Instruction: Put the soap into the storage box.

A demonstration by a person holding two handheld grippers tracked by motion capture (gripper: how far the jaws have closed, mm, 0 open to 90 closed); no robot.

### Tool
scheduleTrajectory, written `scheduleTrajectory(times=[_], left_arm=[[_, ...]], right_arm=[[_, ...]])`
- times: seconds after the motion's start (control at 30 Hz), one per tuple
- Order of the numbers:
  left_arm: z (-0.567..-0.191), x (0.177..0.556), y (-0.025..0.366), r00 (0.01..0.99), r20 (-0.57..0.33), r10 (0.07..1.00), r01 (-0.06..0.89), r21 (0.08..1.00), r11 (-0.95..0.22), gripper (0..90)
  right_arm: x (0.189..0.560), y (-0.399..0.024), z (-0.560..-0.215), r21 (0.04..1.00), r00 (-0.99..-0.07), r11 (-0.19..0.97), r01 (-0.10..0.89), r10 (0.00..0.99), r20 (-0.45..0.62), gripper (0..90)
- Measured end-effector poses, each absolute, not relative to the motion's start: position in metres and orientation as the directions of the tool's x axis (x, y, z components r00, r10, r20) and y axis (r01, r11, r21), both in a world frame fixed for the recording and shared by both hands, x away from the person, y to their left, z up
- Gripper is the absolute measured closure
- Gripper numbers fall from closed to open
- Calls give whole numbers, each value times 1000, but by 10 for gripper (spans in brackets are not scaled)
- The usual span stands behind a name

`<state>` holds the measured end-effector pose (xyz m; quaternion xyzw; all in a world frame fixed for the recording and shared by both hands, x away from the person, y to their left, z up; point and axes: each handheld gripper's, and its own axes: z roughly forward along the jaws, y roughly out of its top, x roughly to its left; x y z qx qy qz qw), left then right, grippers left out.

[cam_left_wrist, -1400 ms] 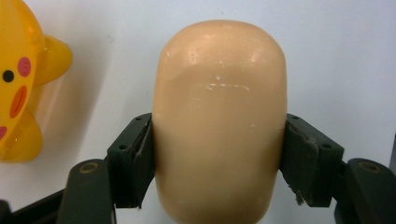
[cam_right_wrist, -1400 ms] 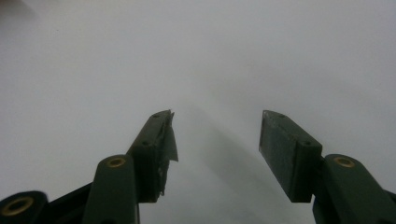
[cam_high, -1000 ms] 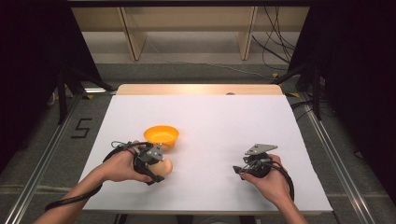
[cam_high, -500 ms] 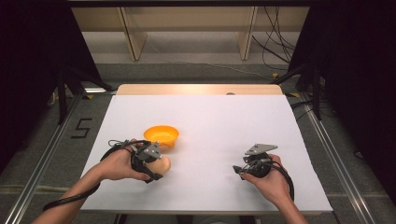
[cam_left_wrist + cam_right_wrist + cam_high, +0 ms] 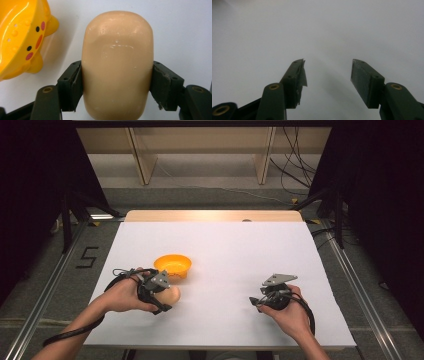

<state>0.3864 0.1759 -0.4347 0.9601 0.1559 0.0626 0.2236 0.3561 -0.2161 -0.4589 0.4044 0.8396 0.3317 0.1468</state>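
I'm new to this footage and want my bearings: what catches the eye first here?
The peach-coloured soap bar, clamped on both sides by the left gripper near the table's front left. Just beyond it sits a bright orange bowl with a duck face on its outside. The right gripper rests open over bare white table.

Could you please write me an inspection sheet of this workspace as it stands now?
Surface: white table top, bare apart from the two things below.
Job's things: peach soap bar lying just in front of the orange duck-faced bowl, apart from it.
Clutter: nothing seen.
Grippers: left gripper shut on the soap bar, a jaw pressed on each side; right gripper open, holding nothing, low over bare table.
Cables: a black cable trails from the left gripper along the forearm; loose cables on the floor beyond the table.
Surroundings: wooden shelf frame behind, dark curtains at both sides, a "5" marked on the floor.
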Motion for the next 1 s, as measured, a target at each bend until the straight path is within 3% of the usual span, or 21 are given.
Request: scheduleTrajectory(times=[1.0], left_arm=[[-423,394,191,931,74,358,284,469,-836,324]], right_arm=[[356,-215,-459,664,-634,458,591,772,31,449]])
